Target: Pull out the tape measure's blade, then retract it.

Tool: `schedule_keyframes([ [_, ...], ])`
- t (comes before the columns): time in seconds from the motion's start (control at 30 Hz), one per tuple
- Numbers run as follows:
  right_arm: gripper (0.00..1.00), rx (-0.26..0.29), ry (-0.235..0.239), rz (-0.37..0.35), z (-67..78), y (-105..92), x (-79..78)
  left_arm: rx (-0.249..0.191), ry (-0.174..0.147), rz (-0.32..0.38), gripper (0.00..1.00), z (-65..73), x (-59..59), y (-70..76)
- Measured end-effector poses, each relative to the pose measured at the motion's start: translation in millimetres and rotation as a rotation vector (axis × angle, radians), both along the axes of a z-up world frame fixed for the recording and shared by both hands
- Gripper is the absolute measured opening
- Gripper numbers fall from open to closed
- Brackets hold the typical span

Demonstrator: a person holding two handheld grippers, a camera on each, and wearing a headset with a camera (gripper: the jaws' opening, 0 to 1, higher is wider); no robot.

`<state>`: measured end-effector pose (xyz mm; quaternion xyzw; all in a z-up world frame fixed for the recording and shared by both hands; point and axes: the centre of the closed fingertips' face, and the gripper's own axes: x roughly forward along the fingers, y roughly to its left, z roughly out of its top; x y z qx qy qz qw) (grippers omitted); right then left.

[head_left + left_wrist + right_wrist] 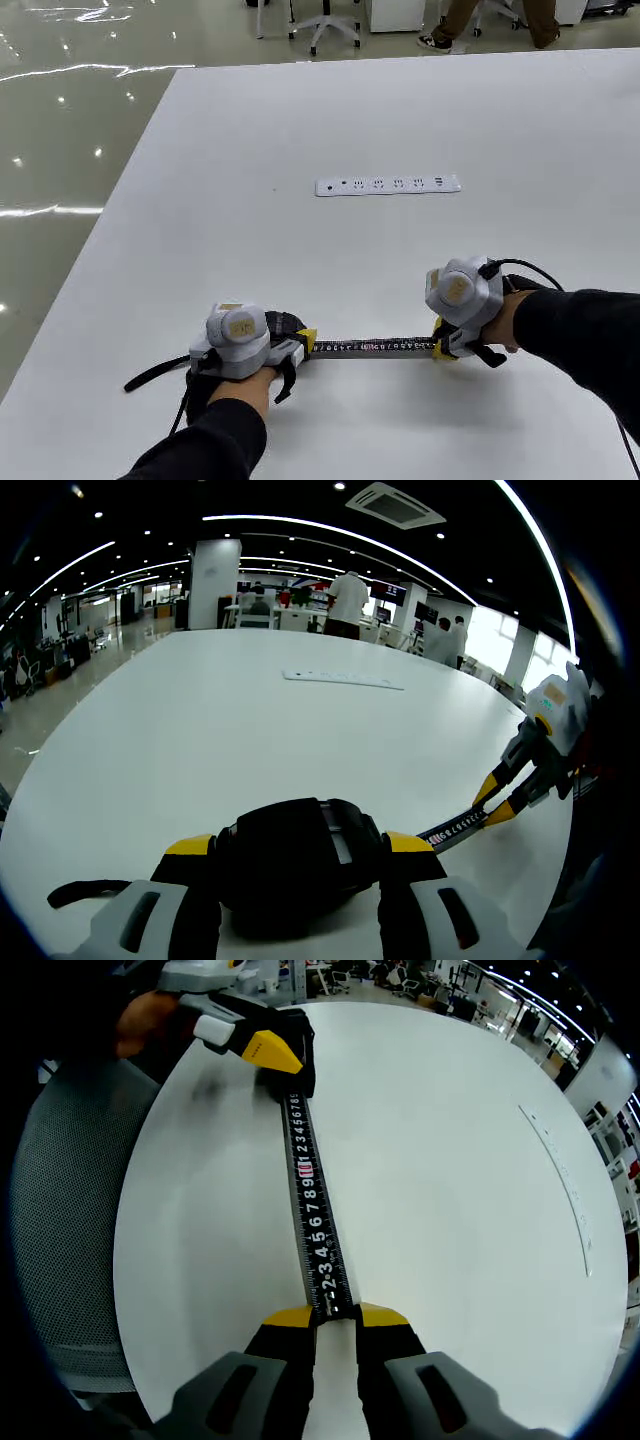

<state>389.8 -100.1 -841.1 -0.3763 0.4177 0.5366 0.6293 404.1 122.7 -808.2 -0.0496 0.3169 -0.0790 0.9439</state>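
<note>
— White desk (400, 120), glossy floor (60, 120) beyond. Where's the tape measure (300, 855)?
— Well on the near side of the power strip (388, 185), sitting on the desk. The left gripper (300, 843) has its fingers (192, 846) clamped around its black body.
— And the blade (312, 1210)?
— Drawn out flat, running roughly parallel to the power strip. The right gripper (337, 1316) pinches its tip, fingers almost together.

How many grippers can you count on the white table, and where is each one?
2. The left gripper clamps the tape measure's black case at the near left; the right gripper pinches the end of the blade at the near right.
</note>
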Motion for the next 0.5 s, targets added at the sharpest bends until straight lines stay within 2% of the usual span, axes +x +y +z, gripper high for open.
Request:
schedule_keyframes([
  [0.2,0.11,-0.014,0.0,0.02,-0.7,2.6,-1.2,0.0,-0.002,-0.003,0.6,-0.7,0.1,0.0],
  [0.5,0.11,-0.001,-0.002,0.038,-1.5,6.7,-1.2,-0.008,0.002,-0.004,0.61,-0.9,0.5,0.7],
])
